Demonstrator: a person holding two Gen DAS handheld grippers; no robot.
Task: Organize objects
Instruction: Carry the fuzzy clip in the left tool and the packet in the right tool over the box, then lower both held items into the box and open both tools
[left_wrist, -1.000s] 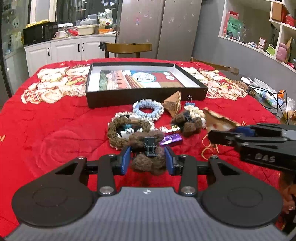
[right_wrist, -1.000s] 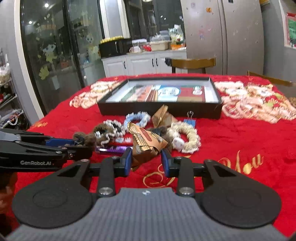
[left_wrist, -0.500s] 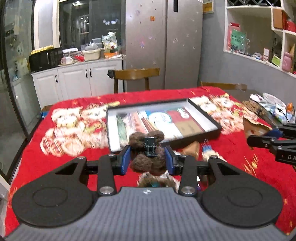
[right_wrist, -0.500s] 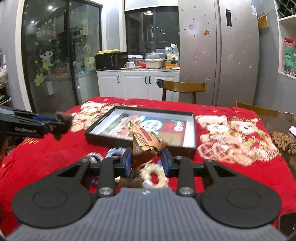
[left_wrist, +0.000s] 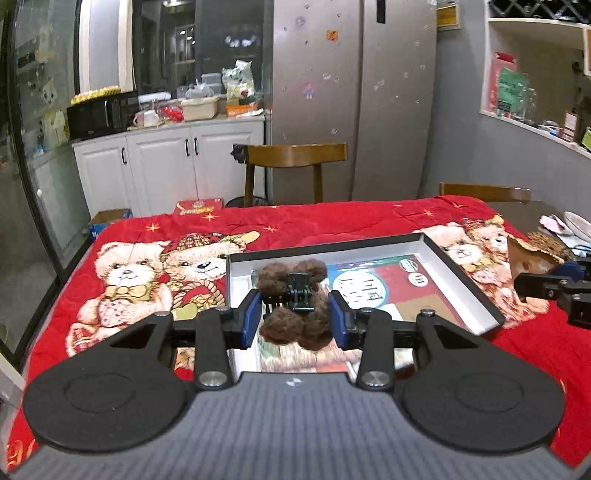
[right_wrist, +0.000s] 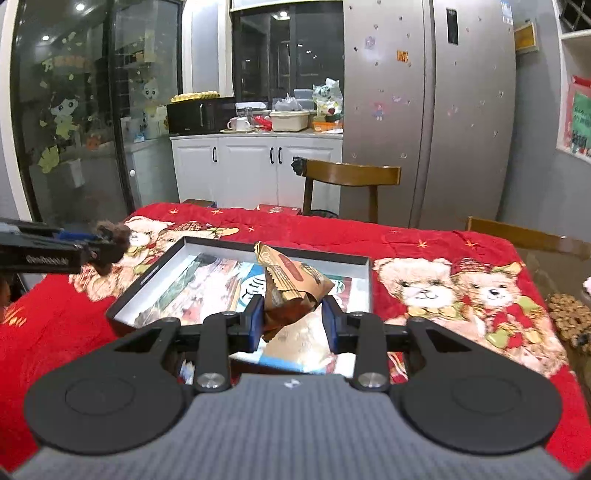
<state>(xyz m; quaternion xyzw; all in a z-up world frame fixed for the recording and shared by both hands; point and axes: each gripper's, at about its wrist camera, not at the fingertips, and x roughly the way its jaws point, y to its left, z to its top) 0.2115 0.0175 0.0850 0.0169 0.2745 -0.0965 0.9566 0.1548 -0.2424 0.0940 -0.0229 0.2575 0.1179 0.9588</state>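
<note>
1. Left tongs (left_wrist: 295, 314) pinch a brown fuzzy hair clip (left_wrist: 293, 302) between blue pads, held in the air above the near left part of the black tray (left_wrist: 465, 273).
2. Right tongs (right_wrist: 293, 317) pinch a brown snack wrapper (right_wrist: 291, 284), crumpled, one end sticking up, above the tray's near edge.
3. Tray is shallow, with a white inner wall and a printed picture on its floor; it lies on the desk under a red teddy-bear cloth (left_wrist: 147, 266).
4. In the left view the right tongs show at the right edge, beside the tray.
5. Wooden chair (left_wrist: 295, 158) stands behind the desk.
</note>
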